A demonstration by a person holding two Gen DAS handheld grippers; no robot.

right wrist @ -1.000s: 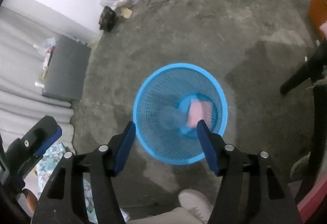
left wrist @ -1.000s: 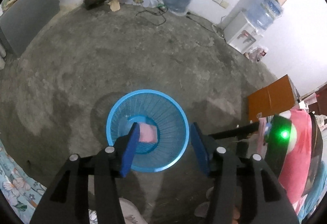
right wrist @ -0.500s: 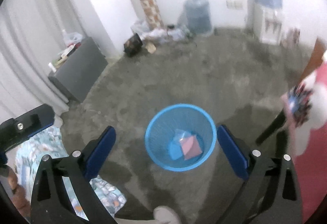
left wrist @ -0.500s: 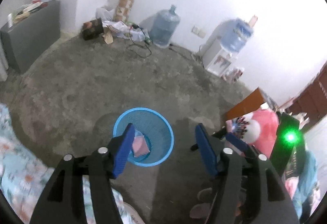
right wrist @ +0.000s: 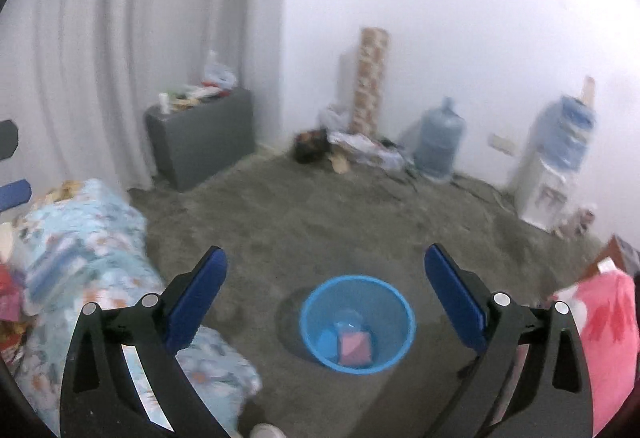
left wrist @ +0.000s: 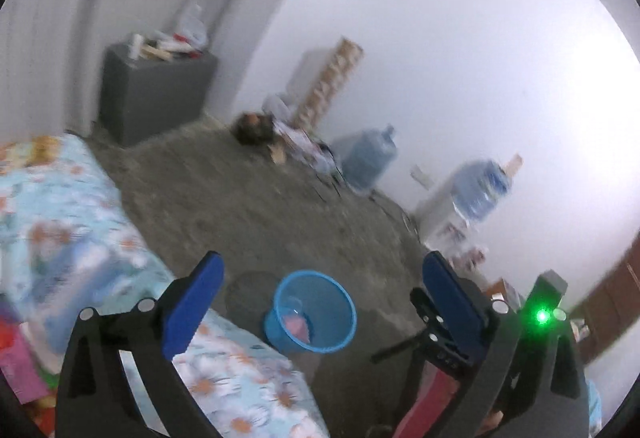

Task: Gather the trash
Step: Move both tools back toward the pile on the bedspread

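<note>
While left tool (left wrist: 320, 302) opens, right tool (right wrist: 326, 294) gapes empty, blue basket (right wrist: 394, 300) well below.

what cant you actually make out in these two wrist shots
- Left wrist view: contents of the blue basket are a pink smear; motion blur and the near wall hide the rest.
- Right wrist view: pink and blue pieces in the basket are too blurred to identify.
- Both views: items atop the grey cabinet are too small and blurred.
- Left gripper: opening, nothing between its jaws.
</note>
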